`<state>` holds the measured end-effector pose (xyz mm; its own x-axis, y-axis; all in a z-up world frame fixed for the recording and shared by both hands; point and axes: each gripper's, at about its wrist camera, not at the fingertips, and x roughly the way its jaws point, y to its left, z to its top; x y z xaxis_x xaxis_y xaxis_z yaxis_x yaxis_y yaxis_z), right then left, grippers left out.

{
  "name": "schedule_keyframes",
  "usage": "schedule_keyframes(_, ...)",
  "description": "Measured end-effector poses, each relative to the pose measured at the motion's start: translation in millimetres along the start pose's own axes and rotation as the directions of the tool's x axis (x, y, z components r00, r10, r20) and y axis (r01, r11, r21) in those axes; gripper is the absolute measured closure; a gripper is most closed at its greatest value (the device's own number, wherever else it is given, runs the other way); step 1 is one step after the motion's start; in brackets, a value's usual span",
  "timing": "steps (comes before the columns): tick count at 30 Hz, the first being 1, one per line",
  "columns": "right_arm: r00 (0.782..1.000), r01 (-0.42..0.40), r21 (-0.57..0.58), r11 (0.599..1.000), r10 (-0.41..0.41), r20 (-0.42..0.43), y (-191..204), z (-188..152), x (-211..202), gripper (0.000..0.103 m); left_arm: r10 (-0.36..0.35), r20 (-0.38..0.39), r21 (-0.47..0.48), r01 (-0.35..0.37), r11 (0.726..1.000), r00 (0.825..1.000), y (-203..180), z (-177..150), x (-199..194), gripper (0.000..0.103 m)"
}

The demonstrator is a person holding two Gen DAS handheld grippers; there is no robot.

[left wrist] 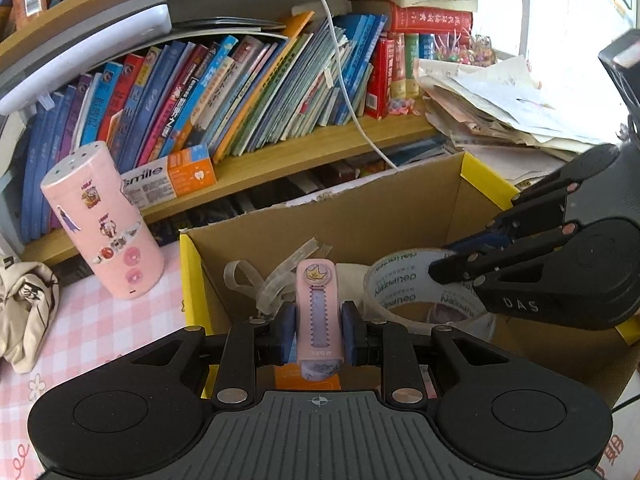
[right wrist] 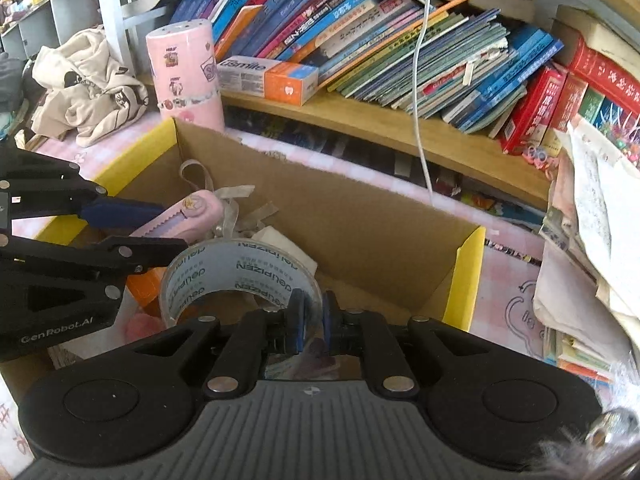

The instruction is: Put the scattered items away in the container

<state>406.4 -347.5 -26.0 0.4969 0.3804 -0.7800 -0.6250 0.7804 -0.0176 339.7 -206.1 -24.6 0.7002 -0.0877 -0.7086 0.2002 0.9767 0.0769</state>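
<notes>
- Left gripper [left wrist: 318, 334]: fingers clamp the pink cutter [left wrist: 318, 312], low centre, over the open box [left wrist: 400, 208], likely ready to drop.
- Right gripper [right wrist: 312, 322]: fingers pinch the tape roll's [right wrist: 240, 272] wall, inside the box, centre frame.

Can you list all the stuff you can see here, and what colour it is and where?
cardboard box: one, brown with yellow edges, on the checked cloth
pink cutter: one, pink, over the box
tape roll: one, clear, over the box
pink canister: one, stickered, left of the box
toothpaste carton: one, white and orange, on the shelf
books: many, mostly blue and red, leaning on the shelf
paper pile: one, white, right
cloth bundle: one, cream, left
left gripper: shut on the pink cutter
right gripper: shut on the tape roll
</notes>
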Motion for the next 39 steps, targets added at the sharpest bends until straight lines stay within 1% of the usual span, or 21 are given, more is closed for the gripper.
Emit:
schedule_keyframes(1, 1.000, -0.001, 0.006, 1.000, 0.001, 0.002, -0.2, -0.7, -0.9, 0.092, -0.001, 0.004, -0.005, 0.001, 1.000, 1.000, 0.4, 0.0, -1.0, 0.077)
schedule_keyframes(2, 1.000, -0.002, 0.011, 1.000, 0.002, 0.004, -0.4, -1.3, -2.0, 0.091, 0.000, 0.010, -0.009, 0.000, 1.000, 1.000, 0.9, 0.1, -2.5, 0.077)
schedule_keyframes(3, 1.000, -0.005, 0.015, 1.000, 0.005, 0.008, -0.5, -1.5, -3.5, 0.081, 0.000, 0.014, -0.012, 0.000, 1.000, 1.000, 1.1, 0.2, -4.0, 0.076)
schedule_keyframes(4, 1.000, -0.004, 0.016, 1.000, 0.003, 0.016, 0.1, -1.9, -5.7, 0.074, -0.001, 0.016, -0.013, 0.001, 1.000, 1.000, 1.2, 0.5, -5.6, 0.071)
schedule_keyframes(5, 1.000, 0.000, 0.014, 1.000, -0.001, 0.026, 1.1, -2.4, -8.4, 0.066, 0.000, 0.019, -0.013, 0.001, 1.000, 1.000, 0.9, 0.4, -7.3, 0.062)
schedule_keyframes(7, 0.999, 0.003, 0.010, 1.000, -0.004, 0.042, 2.9, -3.0, -13.5, 0.064, 0.005, 0.031, -0.014, -0.005, 1.000, 1.000, -0.5, -0.9, -12.0, 0.053)
schedule_keyframes(9, 0.999, -0.001, 0.017, 1.000, 0.000, 0.053, 3.7, -3.7, -18.3, 0.059, 0.007, 0.042, -0.020, -0.006, 1.000, 0.999, -1.5, -2.4, -17.8, 0.050)
schedule_keyframes(10, 0.998, 0.002, 0.021, 1.000, -0.003, 0.062, 4.2, -4.5, -20.9, 0.057, 0.006, 0.047, -0.023, -0.005, 1.000, 0.999, -1.9, -3.1, -20.8, 0.044)
schedule_keyframes(11, 0.998, 0.004, 0.025, 1.000, -0.006, 0.070, 4.7, -5.3, -23.7, 0.053, 0.009, 0.056, -0.027, -0.007, 1.000, 0.998, -2.7, -3.9, -24.6, 0.038)
schedule_keyframes(12, 0.997, 0.006, 0.030, 1.000, -0.008, 0.079, 5.1, -6.2, -26.7, 0.050, 0.016, 0.069, -0.029, -0.014, 0.999, 0.998, -3.8, -4.8, -29.0, 0.036)
schedule_keyframes(13, 0.996, 0.006, 0.038, 0.999, -0.010, 0.087, 5.1, -7.1, -29.6, 0.049, 0.024, 0.080, -0.030, -0.022, 0.999, 0.997, -4.6, -5.5, -33.0, 0.031)
schedule_keyframes(14, 0.995, 0.007, 0.048, 0.999, -0.011, 0.095, 4.9, -8.0, -32.4, 0.044, 0.033, 0.090, -0.030, -0.030, 0.999, 0.995, -5.3, -6.3, -37.1, 0.026)
schedule_keyframes(15, 0.995, 0.007, 0.057, 0.998, -0.013, 0.103, 4.6, -8.9, -35.2, 0.038, 0.040, 0.101, -0.032, -0.037, 0.999, 0.994, -5.6, -7.0, -41.5, 0.024)
schedule_keyframes(16, 0.994, 0.007, 0.064, 0.998, -0.014, 0.110, 4.5, -9.9, -38.0, 0.037, 0.047, 0.113, -0.036, -0.043, 0.998, 0.993, -5.8, -7.8, -46.1, 0.021)
schedule_keyframes(20, 0.990, 0.008, 0.086, 0.996, -0.020, 0.138, 5.5, -14.0, -50.2, 0.029, 0.061, 0.144, -0.053, -0.054, 0.997, 0.988, -6.3, -10.7, -62.5, 0.019)
schedule_keyframes(25, 0.986, 0.013, 0.105, 0.994, -0.030, 0.163, 11.3, -22.5, -67.3, 0.026, 0.063, 0.181, -0.062, -0.052, 0.997, 0.982, -9.3, -17.1, -82.9, 0.015)
schedule_keyframes(27, 0.985, 0.017, 0.111, 0.994, -0.036, 0.168, 15.0, -26.5, -73.9, 0.023, 0.057, 0.193, -0.061, -0.046, 0.997, 0.980, -10.5, -20.2, -90.1, 0.014)
schedule_keyframes(31, 0.982, 0.040, 0.126, 0.991, -0.062, 0.179, 23.2, -35.0, -87.2, 0.021, 0.042, 0.213, -0.056, -0.031, 0.998, 0.976, -11.7, -28.3, -103.0, 0.013)
schedule_keyframes(36, 0.978, 0.068, 0.156, 0.985, -0.097, 0.185, 35.7, -45.9, -104.3, 0.017, 0.011, 0.223, -0.058, 0.002, 0.998, 0.975, -10.3, -39.8, -118.3, 0.012)
schedule_keyframes(39, 0.975, 0.084, 0.170, 0.982, -0.116, 0.191, 44.9, -51.9, -112.8, 0.017, -0.005, 0.227, -0.057, 0.019, 0.998, 0.974, -8.0, -47.5, -127.1, 0.012)
